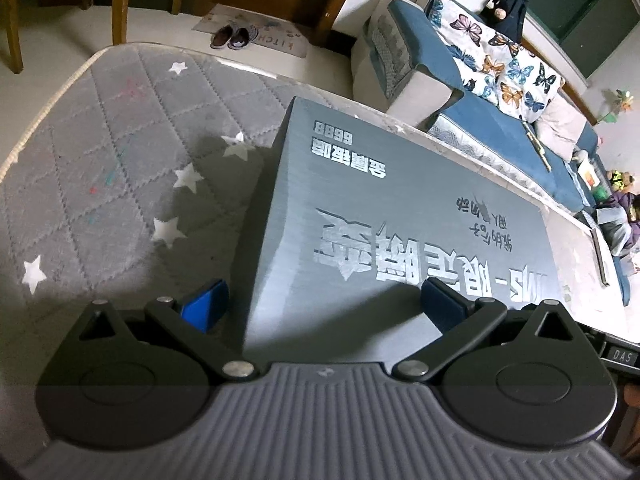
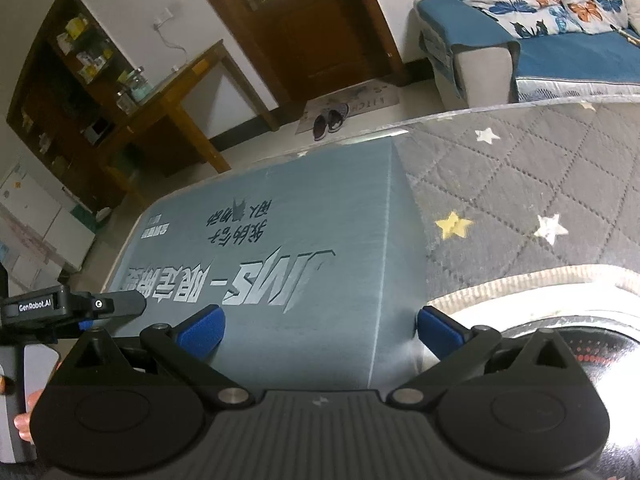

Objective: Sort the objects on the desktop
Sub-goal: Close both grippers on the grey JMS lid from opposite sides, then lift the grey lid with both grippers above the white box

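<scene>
Left jaws: the left gripper (image 1: 322, 306) stands wide open, its blue pads (image 1: 204, 306) spread to either side of the near corner of the box, gripping nothing
Right jaws: the right gripper (image 2: 320, 330) is likewise spread open, one blue pad over the box top and the other just past its right-hand edge; whether either pad touches the box cannot be told
Box: a large grey box (image 1: 400, 216) with silver lettering printed upside down lies flat directly ahead of both jaws, filling the space between the pads and running away from them
Surface: a grey quilted cover with white stars (image 1: 120, 152) lies under a clear sheet, open to the left of the left jaws and to the right of the right jaws (image 2: 540, 184); one yellow star (image 2: 454, 224) sits just right of the box
Other gripper: the left unit's dark body (image 2: 60, 308) shows at the left of the right jaws, with fingers of a hand below it
Beyond the jaws: shoes (image 2: 330, 120) on a doormat by a wooden door, and a blue sofa (image 1: 500, 128) with a butterfly throw
</scene>
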The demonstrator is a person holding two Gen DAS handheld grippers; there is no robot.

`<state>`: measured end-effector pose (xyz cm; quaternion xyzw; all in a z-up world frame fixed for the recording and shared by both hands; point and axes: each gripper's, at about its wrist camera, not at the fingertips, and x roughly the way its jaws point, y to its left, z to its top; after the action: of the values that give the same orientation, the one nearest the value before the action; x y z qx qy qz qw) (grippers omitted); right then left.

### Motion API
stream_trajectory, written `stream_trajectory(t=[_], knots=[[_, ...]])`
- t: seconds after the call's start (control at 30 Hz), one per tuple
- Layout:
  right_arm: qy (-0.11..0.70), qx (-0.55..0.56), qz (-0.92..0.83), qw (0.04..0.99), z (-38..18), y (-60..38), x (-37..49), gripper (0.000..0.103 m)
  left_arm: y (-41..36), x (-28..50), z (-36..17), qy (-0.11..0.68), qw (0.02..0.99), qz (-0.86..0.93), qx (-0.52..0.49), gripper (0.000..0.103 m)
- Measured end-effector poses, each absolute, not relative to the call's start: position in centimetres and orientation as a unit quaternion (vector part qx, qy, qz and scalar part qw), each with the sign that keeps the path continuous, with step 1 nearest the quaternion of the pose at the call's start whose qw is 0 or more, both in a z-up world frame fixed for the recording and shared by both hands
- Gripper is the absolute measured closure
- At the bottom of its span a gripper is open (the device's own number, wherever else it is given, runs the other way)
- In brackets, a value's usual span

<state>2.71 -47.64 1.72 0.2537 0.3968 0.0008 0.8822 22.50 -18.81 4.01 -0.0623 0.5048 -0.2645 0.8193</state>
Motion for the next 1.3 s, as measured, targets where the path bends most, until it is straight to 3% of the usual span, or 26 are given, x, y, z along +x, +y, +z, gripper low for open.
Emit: stream_trajectory(t=[1.3], knots=[[0.339, 0.23, 0.009, 0.912, 11.3, -45.2, -3.8, 0.0, -16.9, 13.4, 14.3, 0.441, 0.851, -0.278, -0.068, 0.0]])
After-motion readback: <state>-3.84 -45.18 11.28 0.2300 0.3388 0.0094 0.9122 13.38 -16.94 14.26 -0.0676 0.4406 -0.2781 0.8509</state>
